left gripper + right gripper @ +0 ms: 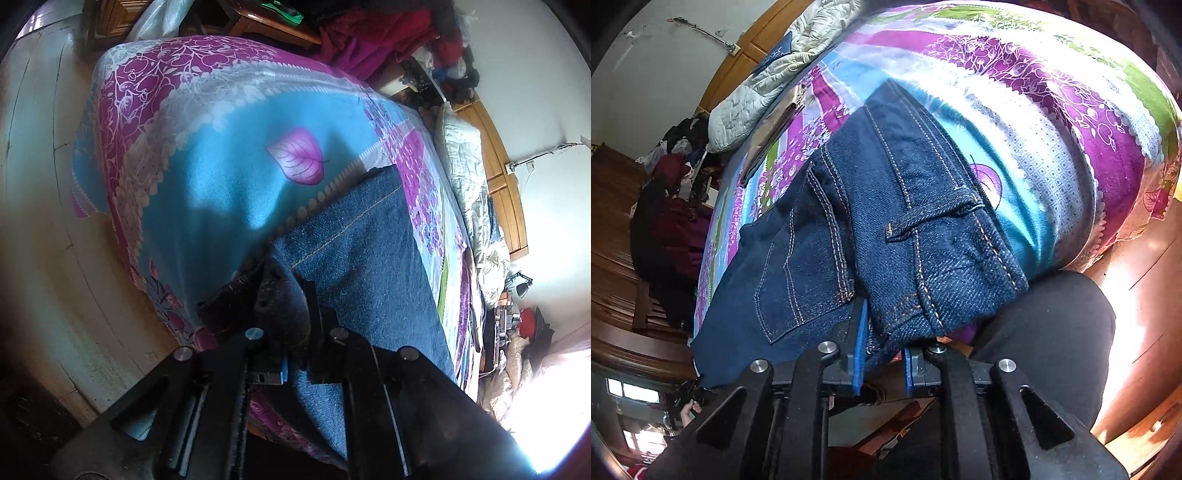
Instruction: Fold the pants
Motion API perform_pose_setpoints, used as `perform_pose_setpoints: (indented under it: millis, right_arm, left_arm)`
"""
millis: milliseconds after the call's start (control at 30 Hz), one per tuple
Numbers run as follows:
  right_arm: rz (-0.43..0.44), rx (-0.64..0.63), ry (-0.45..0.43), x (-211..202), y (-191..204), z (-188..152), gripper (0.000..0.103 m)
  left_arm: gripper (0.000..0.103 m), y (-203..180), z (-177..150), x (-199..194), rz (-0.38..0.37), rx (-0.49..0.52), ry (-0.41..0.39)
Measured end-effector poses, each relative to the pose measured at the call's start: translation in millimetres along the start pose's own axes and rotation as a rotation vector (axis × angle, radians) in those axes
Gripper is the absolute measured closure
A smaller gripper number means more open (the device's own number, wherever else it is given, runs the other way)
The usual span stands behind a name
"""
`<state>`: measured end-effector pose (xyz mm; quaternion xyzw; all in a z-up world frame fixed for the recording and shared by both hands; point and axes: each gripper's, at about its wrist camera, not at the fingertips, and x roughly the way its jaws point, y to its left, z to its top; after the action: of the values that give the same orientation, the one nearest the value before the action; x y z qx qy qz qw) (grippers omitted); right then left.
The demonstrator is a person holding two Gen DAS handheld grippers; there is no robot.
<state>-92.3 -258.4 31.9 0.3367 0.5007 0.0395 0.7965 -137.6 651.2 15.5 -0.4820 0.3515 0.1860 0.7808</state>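
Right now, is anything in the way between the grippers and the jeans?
No. The left gripper is already shut on a bunched edge of the jeans, and the right gripper pinches the waistband end. Only the flowered bedsheet lies underneath.

We cannot see the left gripper's [284,314] jaws past the bunched jeans [354,236]. The waistband's near end [905,332] drops behind the right gripper [882,354]. The clutter [517,317] beyond the bed [207,173] is too small to tell.
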Motion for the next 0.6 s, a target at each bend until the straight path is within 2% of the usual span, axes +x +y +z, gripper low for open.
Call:
perform_pose_setpoints:
  millis: [167,233,267,333,367,400,433,500,567,600]
  right_arm:
    - [0.007,0.017,0.006,4.3,-14.0,1.3,0.081]
    - [-0.008,0.027,0.003,1.9,-22.0,0.4,0.074]
    - [-0.048,0.043,-0.017,-4.3,-28.5,1.1,0.070]
    - [-0.079,0.107,-0.063,-22.7,-48.9,6.1,0.054]
    - [-0.114,0.123,-0.096,-32.3,-53.4,8.7,0.054]
    - [-0.176,0.104,-0.140,-43.1,-51.7,13.4,0.054]
    - [-0.194,0.037,-0.177,-50.8,-41.4,20.3,0.054]
    - [-0.196,-0.083,-0.222,-50.7,-12.2,33.3,0.054]
    - [-0.161,-0.189,-0.218,-32.9,24.3,52.8,0.054]
    - [-0.159,-0.231,-0.216,-21.6,40.2,63.1,0.049]
  left_arm:
    - [0.095,2.4,-1.3,-0.3,-0.010,-0.014,-0.010]
    - [0.095,5.2,-2.5,-0.8,-0.026,-0.032,-0.019]
    - [0.095,6.6,-2.6,-1.4,-0.032,-0.046,-0.021]
    - [0.095,5.9,-2.0,-2.5,-0.029,-0.054,-0.019]
    - [0.095,3.4,-1.3,-3.0,-0.016,-0.041,-0.017]
    - [0.095,-0.2,-1.0,-3.5,-0.001,-0.024,-0.016]
    - [0.095,-5.2,-0.6,-4.5,0.020,-0.001,-0.019]
    - [0.095,-12.5,-1.3,-8.1,0.048,0.025,-0.045]
    - [0.094,-17.4,-1.7,-16.1,0.057,0.022,-0.106]
    - [0.093,-18.8,-1.7,-19.1,0.056,0.014,-0.128]
